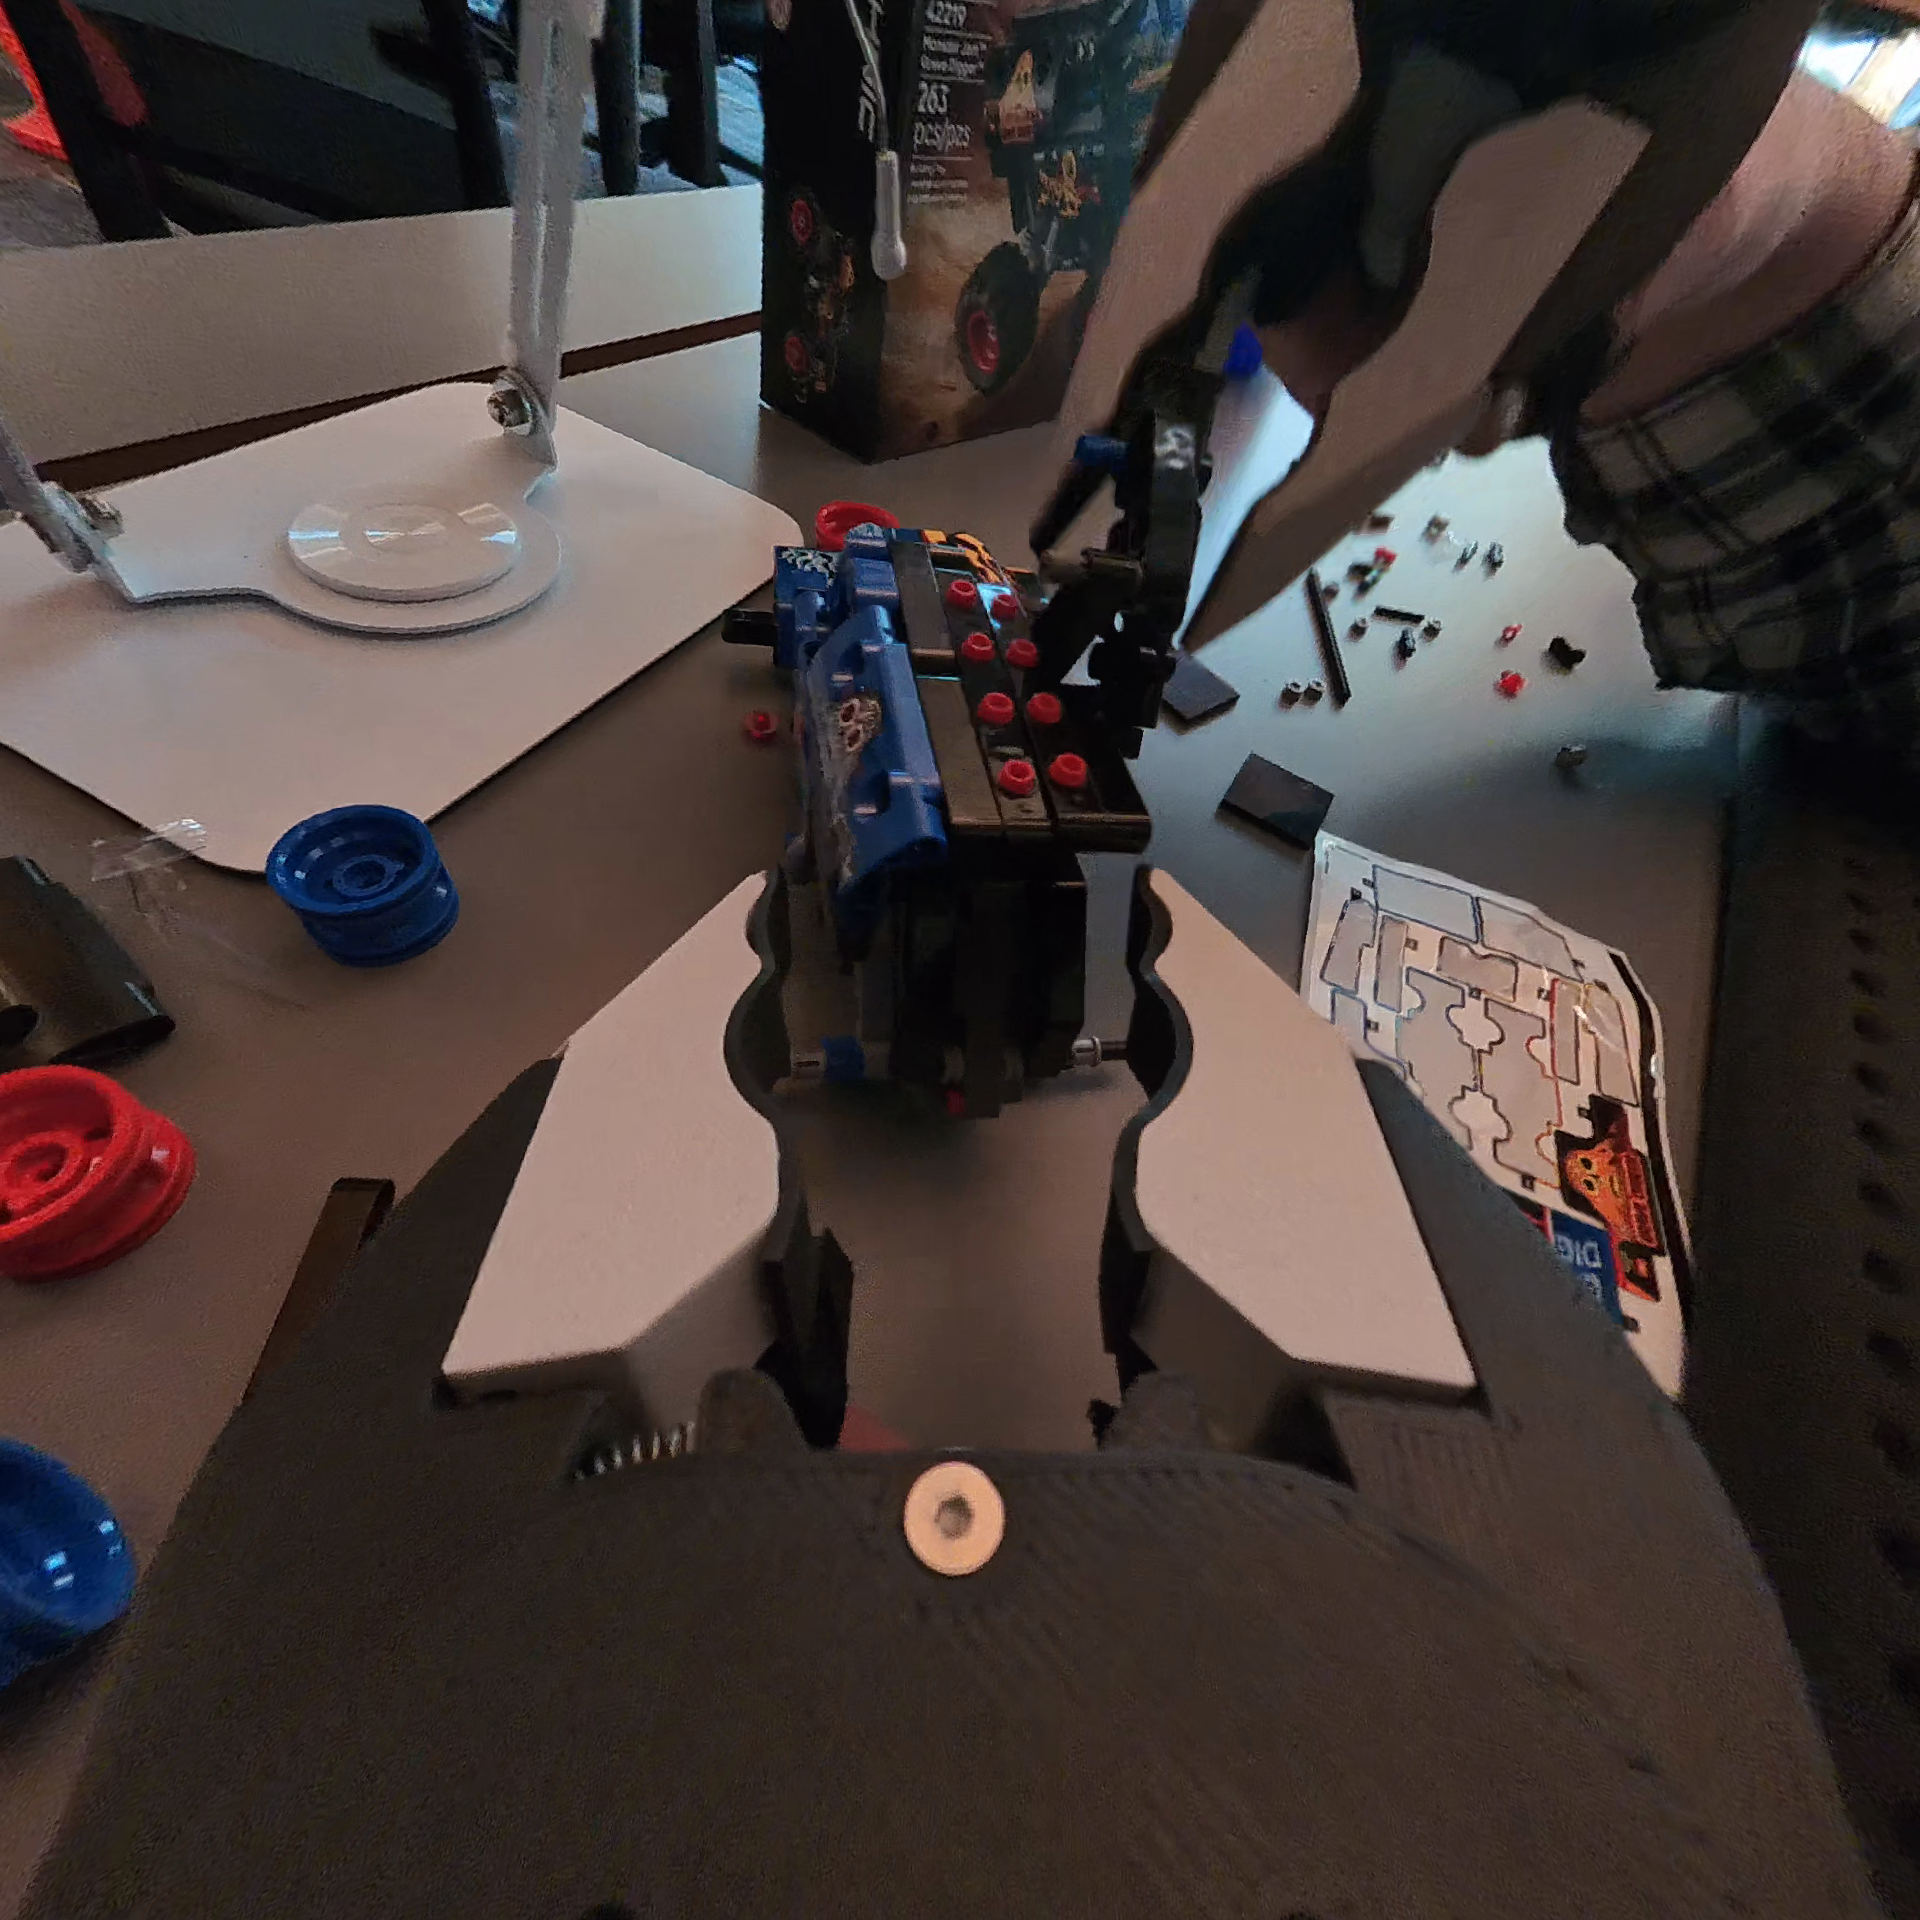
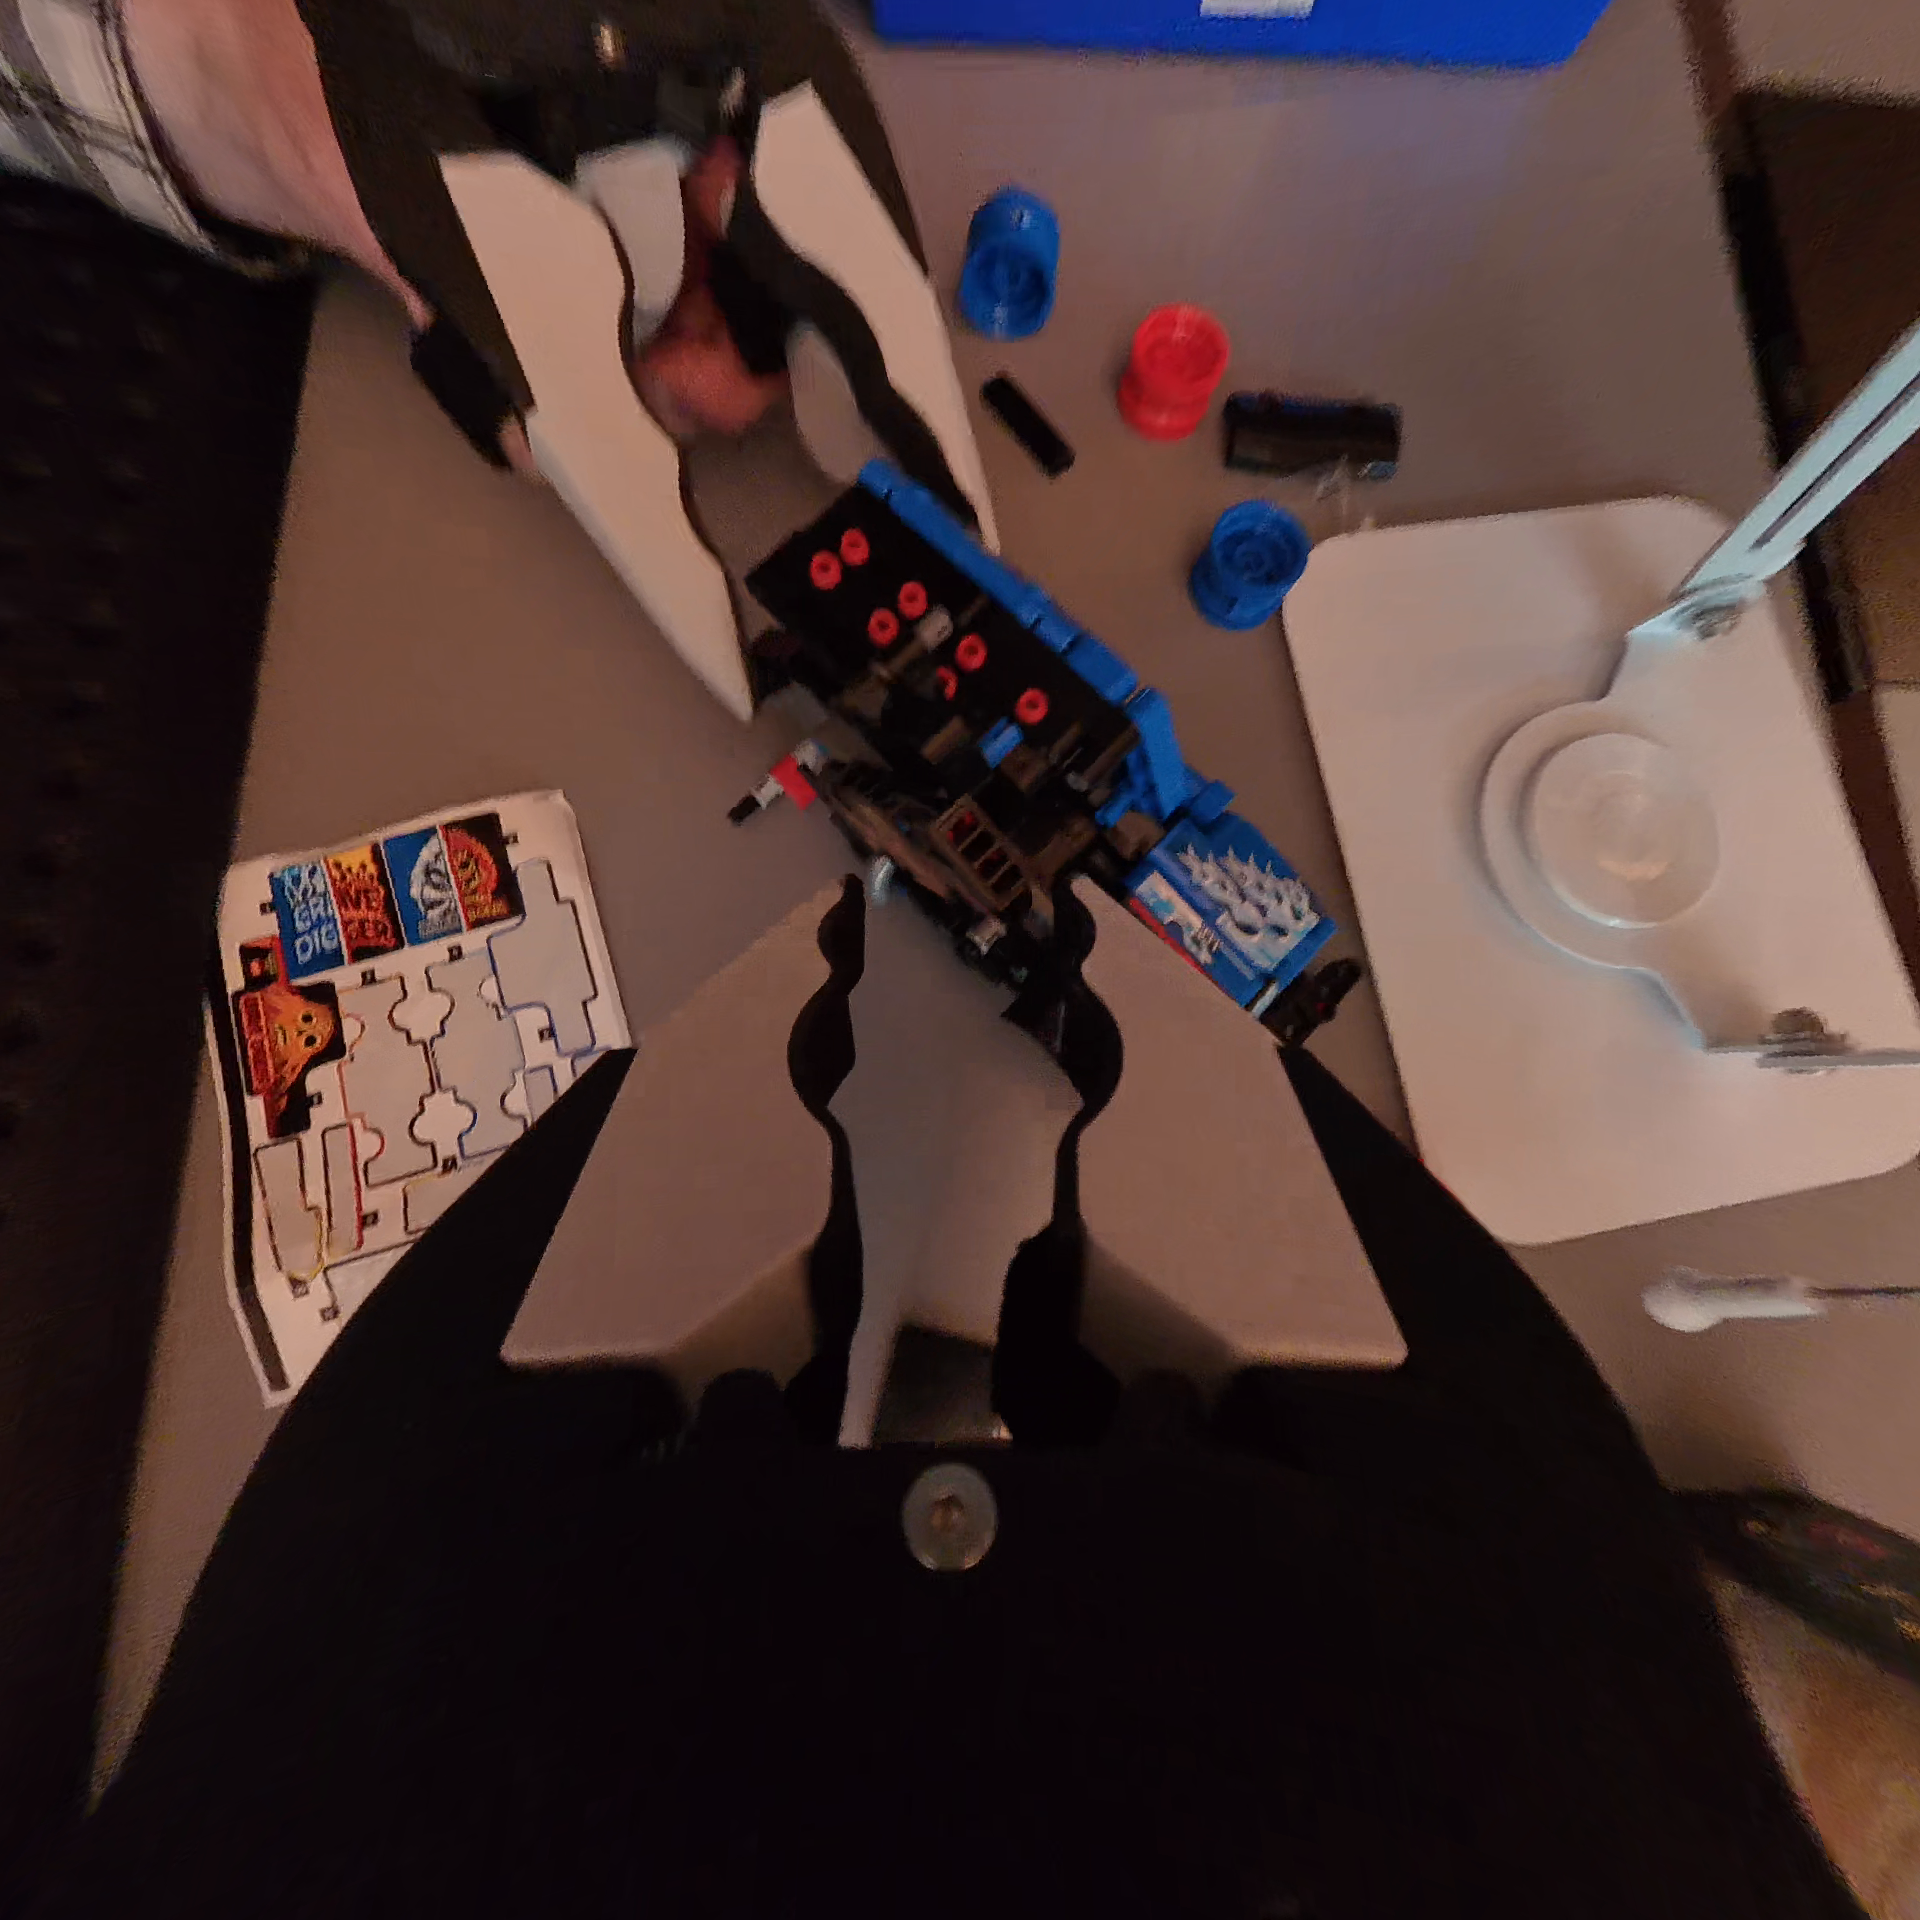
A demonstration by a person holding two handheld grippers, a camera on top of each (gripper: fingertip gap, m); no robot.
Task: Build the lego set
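Left gripper (image 1: pixel 951 997) clamps the truck chassis (image 1: pixel 935 748) while right gripper (image 2: pixel 966 935) pinches a black frame piece (image 1: pixel 1143 582); light, stiff, pops apart easily, so grip beams.

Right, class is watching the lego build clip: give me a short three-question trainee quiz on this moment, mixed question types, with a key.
1. True or false: the left gripper is shut on the blue and black brick truck body.
2. How many loose blue plastic wheel rims lie on the grey table? A one, B two, C four.
3. In a few words: what is the right gripper gripping?

Key: 1 true; 2 B; 3 a small black brick sub-assembly.
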